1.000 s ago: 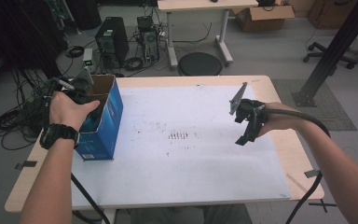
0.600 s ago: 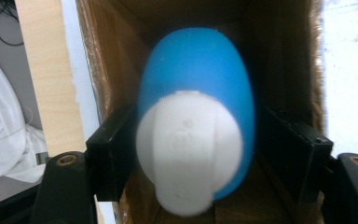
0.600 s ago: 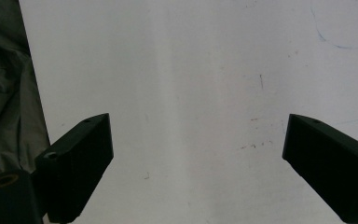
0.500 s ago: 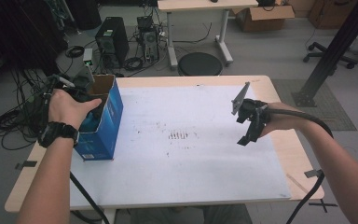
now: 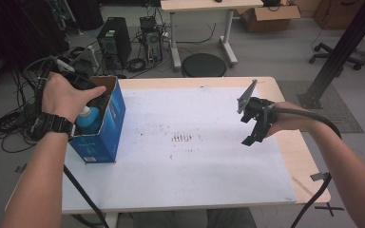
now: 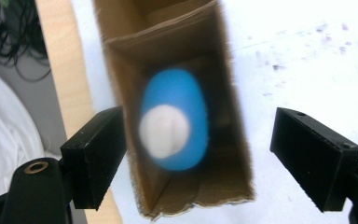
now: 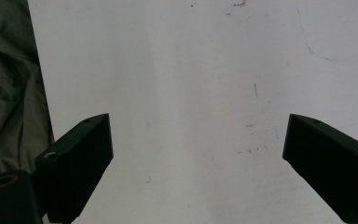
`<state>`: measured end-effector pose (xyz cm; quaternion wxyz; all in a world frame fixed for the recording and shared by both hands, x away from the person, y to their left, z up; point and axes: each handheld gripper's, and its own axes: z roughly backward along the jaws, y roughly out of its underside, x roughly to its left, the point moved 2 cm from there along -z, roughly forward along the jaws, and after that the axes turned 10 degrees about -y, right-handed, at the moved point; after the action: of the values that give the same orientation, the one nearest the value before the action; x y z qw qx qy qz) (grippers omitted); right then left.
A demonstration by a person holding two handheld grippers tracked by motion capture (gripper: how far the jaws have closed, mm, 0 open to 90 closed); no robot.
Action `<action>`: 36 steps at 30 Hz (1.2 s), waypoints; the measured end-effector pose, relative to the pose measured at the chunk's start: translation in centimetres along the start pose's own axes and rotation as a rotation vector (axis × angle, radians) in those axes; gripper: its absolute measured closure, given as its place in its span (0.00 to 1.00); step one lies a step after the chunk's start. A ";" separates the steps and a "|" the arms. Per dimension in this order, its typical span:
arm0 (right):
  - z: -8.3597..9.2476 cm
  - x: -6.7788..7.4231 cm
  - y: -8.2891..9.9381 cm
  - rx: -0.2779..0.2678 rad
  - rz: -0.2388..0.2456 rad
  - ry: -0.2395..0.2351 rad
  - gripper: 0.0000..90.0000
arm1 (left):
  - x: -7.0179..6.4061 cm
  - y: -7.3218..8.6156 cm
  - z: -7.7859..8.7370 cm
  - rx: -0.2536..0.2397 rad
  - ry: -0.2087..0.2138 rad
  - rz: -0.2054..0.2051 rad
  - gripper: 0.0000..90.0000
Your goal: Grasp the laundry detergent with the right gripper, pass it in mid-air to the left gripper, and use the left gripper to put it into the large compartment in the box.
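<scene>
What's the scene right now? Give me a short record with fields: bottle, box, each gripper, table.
bottle: blue bottle with white cap, standing inside the box, free of the jaws
box: blue carton, top open, at the table's left edge
left gripper: left gripper above the box mouth, jaws just been opening, nothing between the pads
right gripper: right gripper open, empty, over bare white surface
table: white-topped table, faint marks near the middle

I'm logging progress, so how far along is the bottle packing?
Done: the blue bottle stands inside the box. In hand: the left tool, above the box, has just been opening, pads clear of the bottle. The right tool is open over the bare table. Left: withdrawing.
</scene>
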<state>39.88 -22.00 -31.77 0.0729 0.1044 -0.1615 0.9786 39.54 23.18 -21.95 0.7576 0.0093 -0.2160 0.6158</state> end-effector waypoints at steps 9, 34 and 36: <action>0.0 0.2 -0.7 -0.028 0.003 -0.023 0.08 | -3.6 -1.0 1.2 -0.108 0.075 -0.124 0.17; 0.2 0.5 -2.3 -0.177 0.046 -0.064 0.03 | -13.8 -1.2 -2.0 -0.170 0.261 -0.361 0.05; 0.2 0.5 -2.3 -0.184 0.049 -0.064 0.03 | -14.0 -1.1 -2.3 -0.170 0.277 -0.360 0.05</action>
<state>39.85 -19.82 -30.81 0.0531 0.1246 -0.2557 0.9572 39.22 10.57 -28.50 0.8755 -0.1007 -0.1562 0.4461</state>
